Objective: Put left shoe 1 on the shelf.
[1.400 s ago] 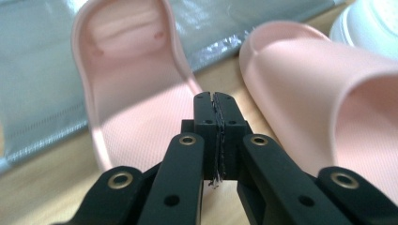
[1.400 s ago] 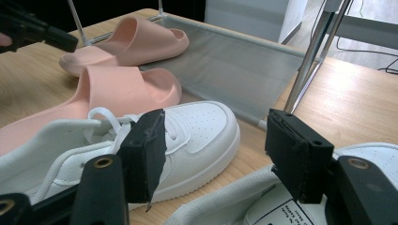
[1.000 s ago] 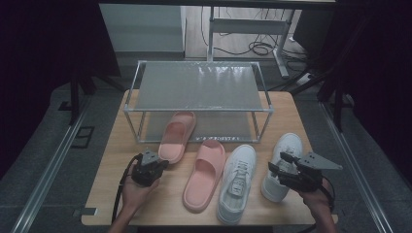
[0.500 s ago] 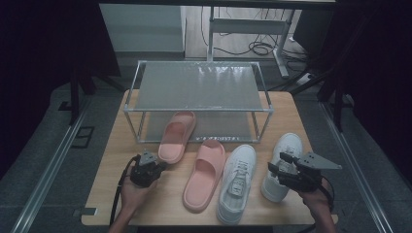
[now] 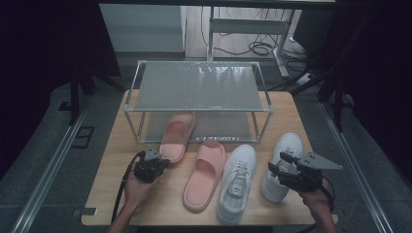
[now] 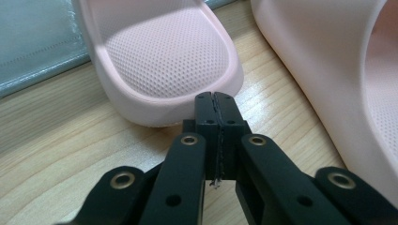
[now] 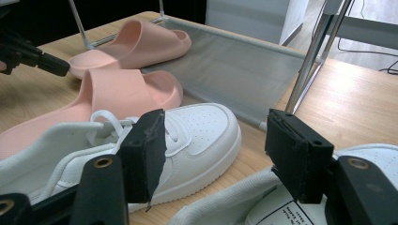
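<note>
Left gripper (image 6: 216, 101) pressed together on nothing, tips at the heel rim of the left pink slipper (image 5: 176, 136). Long axis running away from the person, toe under the rack (image 5: 199, 85) (heel out on the table (image 5: 111, 179)). Right gripper (image 7: 213, 154) spread wide over the right white sneaker (image 5: 282, 165), clamping nothing.

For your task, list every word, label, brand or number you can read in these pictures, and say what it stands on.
No text reads clearly.
Printed label inside the right white sneaker: black lines of print, too small and cut off to read.
Dark marks on the rack's lower shelf edge: too blurred to read.
</note>
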The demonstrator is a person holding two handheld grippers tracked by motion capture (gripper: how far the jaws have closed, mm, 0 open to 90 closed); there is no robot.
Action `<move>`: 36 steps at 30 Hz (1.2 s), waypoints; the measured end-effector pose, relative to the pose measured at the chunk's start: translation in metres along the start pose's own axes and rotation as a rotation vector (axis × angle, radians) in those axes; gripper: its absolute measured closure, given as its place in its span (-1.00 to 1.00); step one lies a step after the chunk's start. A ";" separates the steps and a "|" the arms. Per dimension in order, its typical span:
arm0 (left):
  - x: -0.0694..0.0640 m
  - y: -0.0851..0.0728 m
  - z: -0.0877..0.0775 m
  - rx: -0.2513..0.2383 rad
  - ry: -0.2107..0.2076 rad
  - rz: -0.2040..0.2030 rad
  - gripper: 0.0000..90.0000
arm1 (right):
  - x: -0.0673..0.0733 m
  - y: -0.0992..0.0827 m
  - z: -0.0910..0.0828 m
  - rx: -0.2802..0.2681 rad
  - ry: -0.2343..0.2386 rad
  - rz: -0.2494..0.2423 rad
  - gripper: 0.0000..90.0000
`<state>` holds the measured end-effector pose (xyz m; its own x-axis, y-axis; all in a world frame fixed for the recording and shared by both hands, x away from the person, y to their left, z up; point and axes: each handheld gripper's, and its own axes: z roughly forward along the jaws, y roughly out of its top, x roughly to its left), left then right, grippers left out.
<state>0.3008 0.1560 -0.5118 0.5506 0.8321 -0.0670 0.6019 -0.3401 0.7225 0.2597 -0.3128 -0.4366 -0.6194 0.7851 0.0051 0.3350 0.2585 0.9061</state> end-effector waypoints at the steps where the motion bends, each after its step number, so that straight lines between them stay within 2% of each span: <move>1: -0.001 0.000 0.000 0.000 -0.002 0.001 1.00 | 0.000 0.000 0.000 0.001 0.001 0.000 -0.13; 7: -0.002 -0.002 0.002 0.016 -0.006 0.003 1.00 | 0.000 0.000 0.000 0.001 0.001 -0.002 -0.13; 18: 0.003 0.008 0.014 0.013 0.011 0.002 1.00 | 0.000 0.000 0.001 0.002 0.000 -0.003 -0.13; 36: -0.001 0.023 0.031 0.022 0.007 0.001 0.99 | 0.000 0.000 0.002 0.005 0.001 -0.006 -0.14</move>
<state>0.3321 0.1332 -0.5163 0.5472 0.8347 -0.0618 0.6139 -0.3501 0.7075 0.2605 -0.3117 -0.4376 -0.6219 0.7831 -0.0003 0.3348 0.2661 0.9039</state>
